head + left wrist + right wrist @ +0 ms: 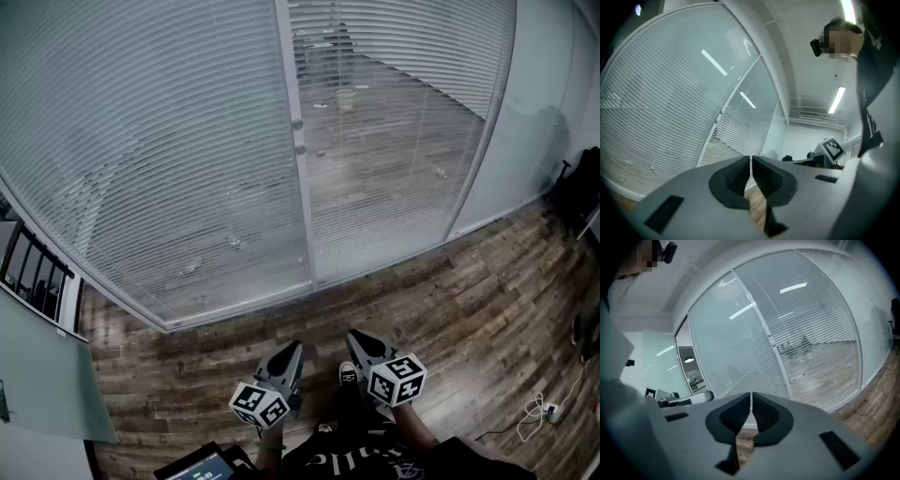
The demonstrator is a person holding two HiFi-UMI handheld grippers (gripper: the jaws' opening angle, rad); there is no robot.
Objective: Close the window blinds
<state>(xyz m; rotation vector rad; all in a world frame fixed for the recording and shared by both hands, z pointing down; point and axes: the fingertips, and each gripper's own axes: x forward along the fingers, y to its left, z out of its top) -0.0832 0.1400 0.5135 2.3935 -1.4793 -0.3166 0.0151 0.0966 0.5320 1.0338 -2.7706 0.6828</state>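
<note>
L gripper (292, 349), R gripper (357, 337), fingers (733, 174) together, empty; window blinds (178, 159) well ahead of both; right-hand slats (403, 141) prob part-open

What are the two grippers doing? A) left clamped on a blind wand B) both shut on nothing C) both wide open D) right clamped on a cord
B: the left gripper and right gripper each show jaws meeting with nothing between them, held low over the floor, short of the blinds.
</note>
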